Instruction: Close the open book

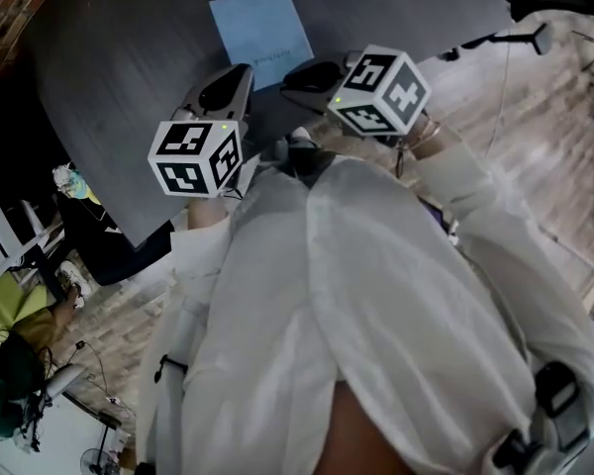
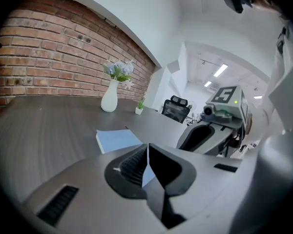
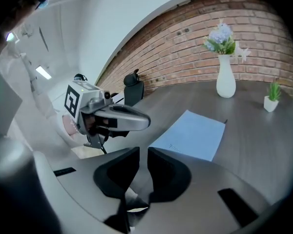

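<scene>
Although the brick wall fills much of both claw views, the matter under inspection rests on the dark grey surface. It runs from that wall to the edge where the person, in a white top, stands.

Book: pale blue, lying flat with its cover shut, out on the open part of the surface between the person's edge and the wall edge, and well apart from everything else on it.

Left claw: held above the near edge, jaws together at the tips, nothing between them.

Right claw: held just beside the left, jaws a narrow slit apart, nothing between them. Neither claw touches the book.

White vase: upright, holding pale flowers, near the wall edge.

Small potted plant: upright — near the vase, along the same edge.

Handwriting on the book's cover — too small to read.
</scene>
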Demonstrator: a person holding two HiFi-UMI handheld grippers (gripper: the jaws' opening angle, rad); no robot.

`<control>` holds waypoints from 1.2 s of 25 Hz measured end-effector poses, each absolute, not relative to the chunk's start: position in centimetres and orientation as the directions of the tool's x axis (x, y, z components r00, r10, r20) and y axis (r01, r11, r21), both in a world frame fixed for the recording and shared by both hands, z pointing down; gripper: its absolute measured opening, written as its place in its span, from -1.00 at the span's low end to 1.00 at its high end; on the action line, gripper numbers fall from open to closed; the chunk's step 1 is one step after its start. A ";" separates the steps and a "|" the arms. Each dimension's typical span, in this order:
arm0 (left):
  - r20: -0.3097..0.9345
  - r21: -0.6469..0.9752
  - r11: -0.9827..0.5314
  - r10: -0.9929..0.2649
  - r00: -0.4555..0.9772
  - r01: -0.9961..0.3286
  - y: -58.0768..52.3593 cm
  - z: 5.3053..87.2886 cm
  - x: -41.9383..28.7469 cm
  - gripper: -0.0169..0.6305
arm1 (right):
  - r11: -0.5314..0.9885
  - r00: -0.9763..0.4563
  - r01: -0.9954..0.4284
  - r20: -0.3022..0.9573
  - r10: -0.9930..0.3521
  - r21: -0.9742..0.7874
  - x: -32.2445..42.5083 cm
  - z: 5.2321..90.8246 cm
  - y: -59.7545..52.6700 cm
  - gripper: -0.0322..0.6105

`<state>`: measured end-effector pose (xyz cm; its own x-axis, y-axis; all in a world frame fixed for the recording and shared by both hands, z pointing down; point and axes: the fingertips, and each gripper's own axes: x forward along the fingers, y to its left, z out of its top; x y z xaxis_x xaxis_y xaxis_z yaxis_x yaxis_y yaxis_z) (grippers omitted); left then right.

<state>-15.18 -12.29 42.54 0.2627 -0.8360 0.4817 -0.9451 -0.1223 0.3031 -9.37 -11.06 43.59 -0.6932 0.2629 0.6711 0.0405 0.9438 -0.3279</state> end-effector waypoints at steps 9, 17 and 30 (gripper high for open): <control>0.458 0.300 -0.167 -0.838 0.295 -0.939 -13.8 41.3 -14.2 -0.90 | 0.962 -0.751 -0.006 0.636 0.177 -0.274 -9.4 40.4 -14.0 -0.88; 0.473 0.310 -0.225 -0.806 0.355 -0.924 -14.6 41.6 -12.5 -0.90 | 0.971 -0.734 -0.033 0.665 0.137 -0.236 -8.6 40.3 -14.9 -0.88; 0.494 0.331 -0.276 -0.764 0.415 -0.902 -16.1 42.2 -10.6 -0.90 | 0.969 -0.753 -0.125 0.657 0.046 -0.211 -6.1 40.0 -17.7 -0.88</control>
<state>-10.64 -16.10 42.17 0.4154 -0.7637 0.4942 -0.9022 -0.2764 0.3312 -6.14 -17.67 39.95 -0.7525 0.0457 0.6570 -0.1254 0.9694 -0.2111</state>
